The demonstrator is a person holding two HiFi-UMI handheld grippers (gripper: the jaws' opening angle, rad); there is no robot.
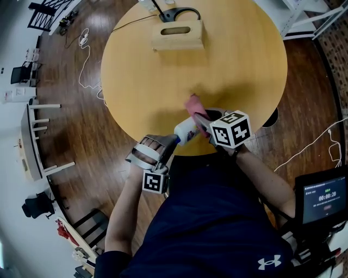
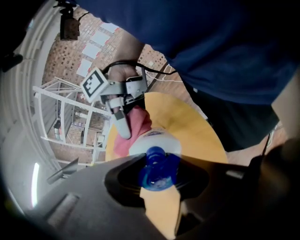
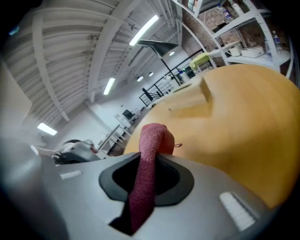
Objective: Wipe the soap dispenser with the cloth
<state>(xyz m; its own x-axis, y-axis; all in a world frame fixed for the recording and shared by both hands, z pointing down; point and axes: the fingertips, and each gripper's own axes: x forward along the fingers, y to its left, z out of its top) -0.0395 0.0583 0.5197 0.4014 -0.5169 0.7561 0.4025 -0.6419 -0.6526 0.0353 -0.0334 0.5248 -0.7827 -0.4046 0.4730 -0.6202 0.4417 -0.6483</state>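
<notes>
The soap dispenser (image 1: 185, 130) is a white bottle with a blue pump top (image 2: 157, 166), held tilted above the near edge of the round wooden table (image 1: 234, 65). My left gripper (image 1: 171, 142) is shut on its blue top, and in the left gripper view the left gripper (image 2: 157, 173) clamps the pump from both sides. The pink cloth (image 1: 194, 107) lies against the bottle's right side. My right gripper (image 1: 202, 124) is shut on the cloth (image 3: 147, 173), which sticks up past the jaws. In the left gripper view the cloth (image 2: 136, 129) touches the white bottle (image 2: 154, 142).
A wooden tissue box (image 1: 178, 35) stands at the table's far side with a black cable loop (image 1: 182, 12) behind it. A screen with a timer (image 1: 323, 196) is at the lower right. White cable (image 1: 84, 59) and chairs lie on the floor to the left.
</notes>
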